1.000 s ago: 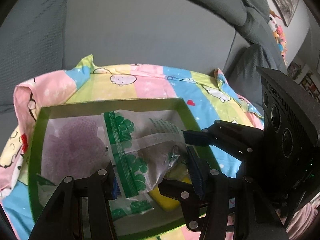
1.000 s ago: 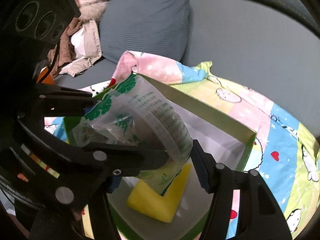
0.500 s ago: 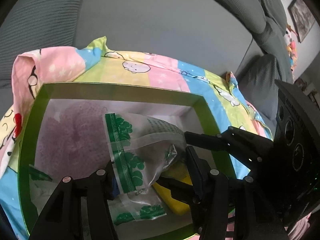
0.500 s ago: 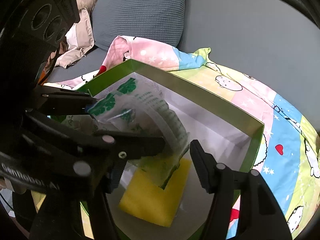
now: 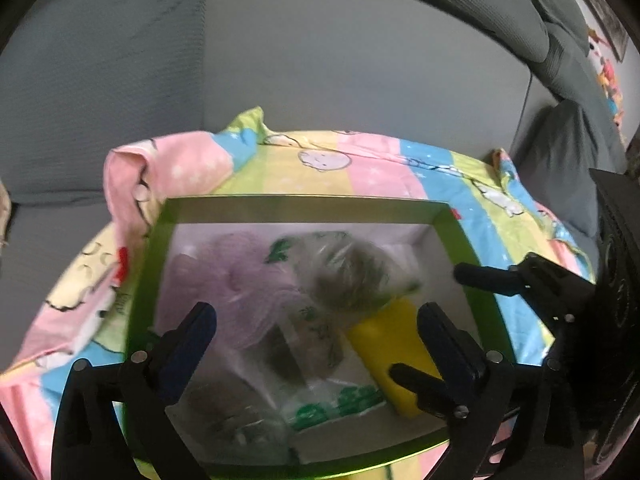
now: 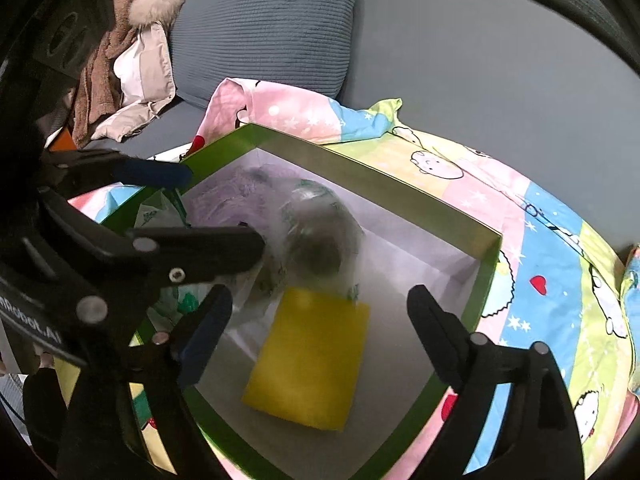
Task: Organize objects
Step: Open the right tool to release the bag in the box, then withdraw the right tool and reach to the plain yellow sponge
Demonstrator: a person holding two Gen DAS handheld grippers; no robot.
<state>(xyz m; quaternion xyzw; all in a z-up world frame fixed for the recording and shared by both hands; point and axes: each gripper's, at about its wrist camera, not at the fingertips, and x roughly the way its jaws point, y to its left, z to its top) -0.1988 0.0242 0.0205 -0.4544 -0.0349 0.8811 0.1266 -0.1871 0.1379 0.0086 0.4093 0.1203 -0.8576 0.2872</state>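
A clear plastic bag with green print, blurred, lies loose inside the green box, partly over the yellow sponge. A purple mesh puff and more green-printed bags fill the box's left side. My left gripper hovers over the box with its jaws opening and nothing pressed between them. My right gripper is over the sponge, its jaws also opening, the bag beyond its tips. The right gripper's fingers cross the box's right rim.
The box rests on a pastel cartoon blanket spread over a grey sofa. A grey cushion and a heap of clothes lie at the back left in the right wrist view. Framed pictures hang far right.
Both grippers held the printed bag between them above the box. Their jaws have now spread wide and the bag has dropped into the box, onto the sponge's end.
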